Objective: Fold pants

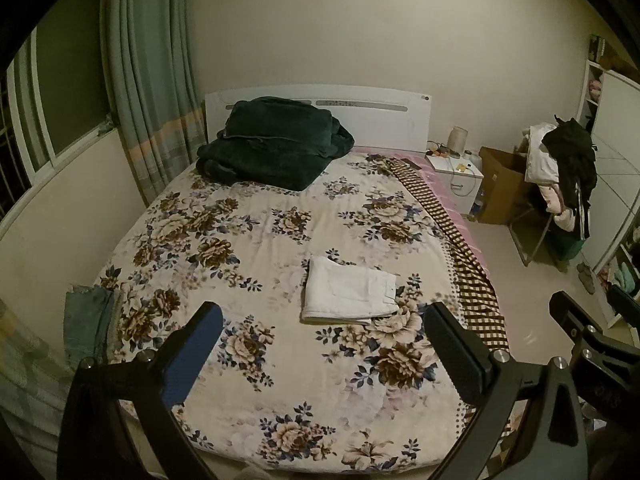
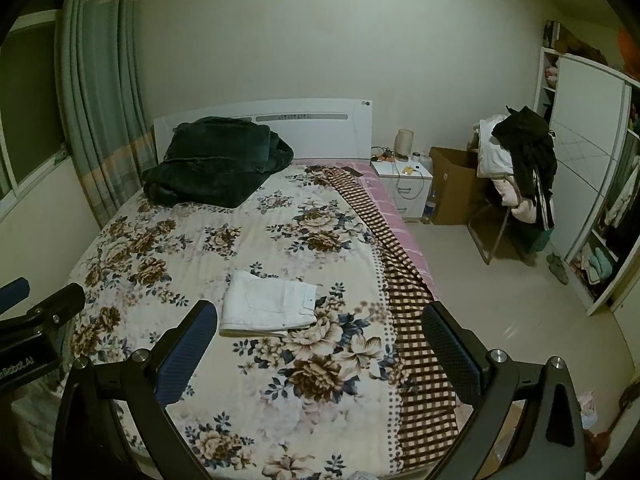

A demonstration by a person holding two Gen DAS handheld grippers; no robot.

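Pants lie folded on bed ahead of both tools, left tool & right tool wide, empty; looks done, just keep clear.

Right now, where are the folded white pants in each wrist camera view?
Left wrist: folded white pants just right of centre, between the open fingers.
Right wrist: pants left of centre, nearer the left finger.
Shared landmark: dark green blanket by the headboard.

left wrist view: from above the near foot of the bed, angled down toward the far headboard.
right wrist view: same facing, set further right.
shared: folded white pants, dark blanket, nightstand.
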